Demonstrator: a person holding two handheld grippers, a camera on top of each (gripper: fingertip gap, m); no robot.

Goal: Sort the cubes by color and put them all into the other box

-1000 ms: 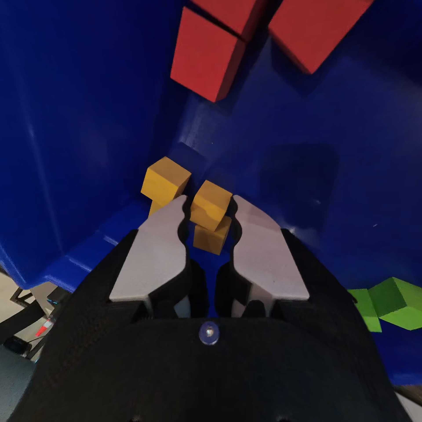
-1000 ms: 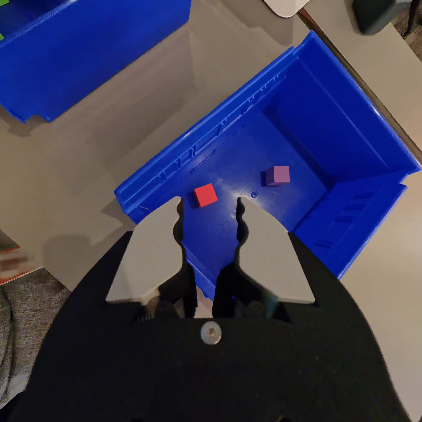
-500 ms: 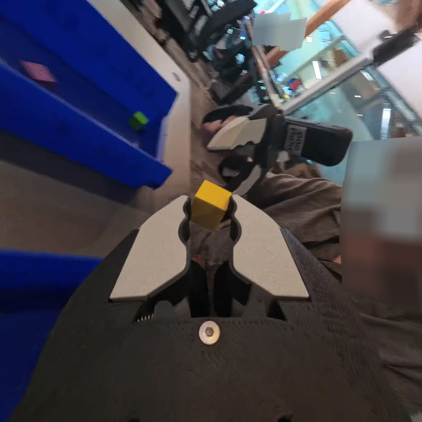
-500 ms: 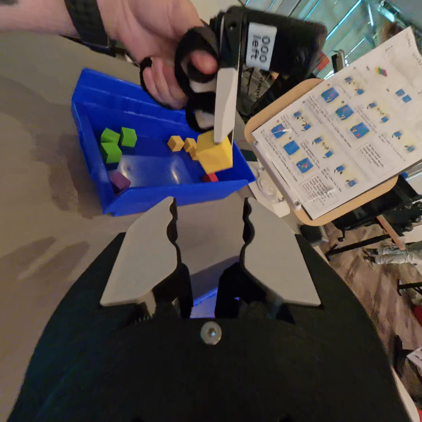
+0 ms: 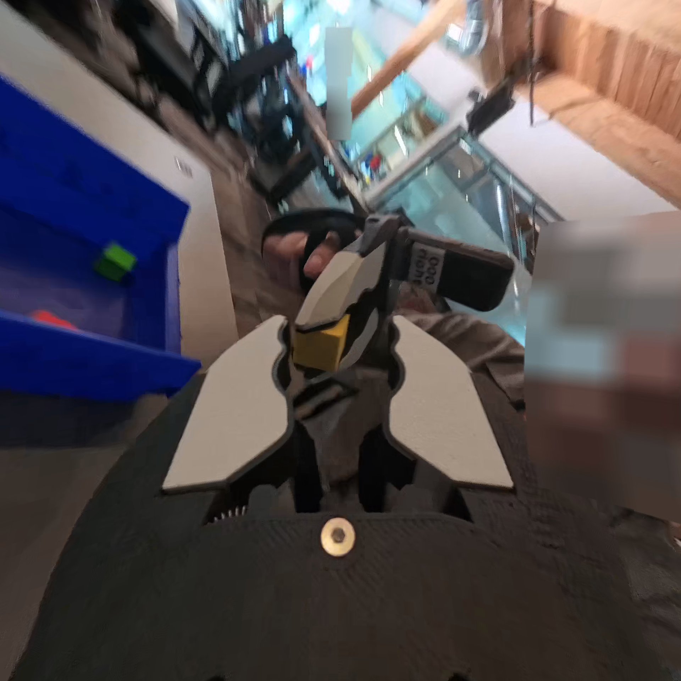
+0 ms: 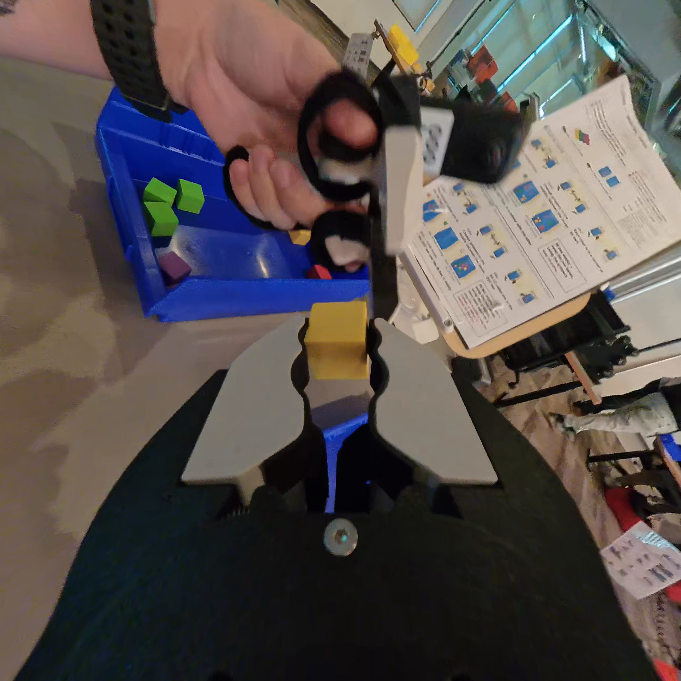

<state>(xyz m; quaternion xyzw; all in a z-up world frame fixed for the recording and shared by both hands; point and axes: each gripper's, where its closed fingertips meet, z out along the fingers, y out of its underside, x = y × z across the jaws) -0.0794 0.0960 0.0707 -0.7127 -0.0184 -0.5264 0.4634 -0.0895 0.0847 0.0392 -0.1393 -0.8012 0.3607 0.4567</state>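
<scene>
In the right wrist view my right gripper (image 6: 339, 326) is shut on a yellow cube (image 6: 337, 346), with both pads pressed on its sides. The left gripper (image 6: 390, 221), held by a hand (image 6: 258, 92), shows blurred above the cube and apart from it. In the left wrist view my left gripper (image 5: 339, 326) is open wide. The yellow cube (image 5: 320, 350) sits between its fingers without touching them, clamped in the right gripper's fingers (image 5: 331, 294), which come in from above.
A blue bin (image 6: 258, 298) on the grey table holds green cubes (image 6: 162, 206), a purple cube (image 6: 173, 267), a red cube (image 6: 318, 272) and a small yellow cube (image 6: 300, 236). A clipboard with a printed sheet (image 6: 534, 221) stands at right. Another blue bin (image 5: 92, 353) lies left in the left wrist view.
The left gripper lifted the yellow cube out of the bin and carried it to the right gripper. The right gripper shut on the cube and the left gripper opened off it.
</scene>
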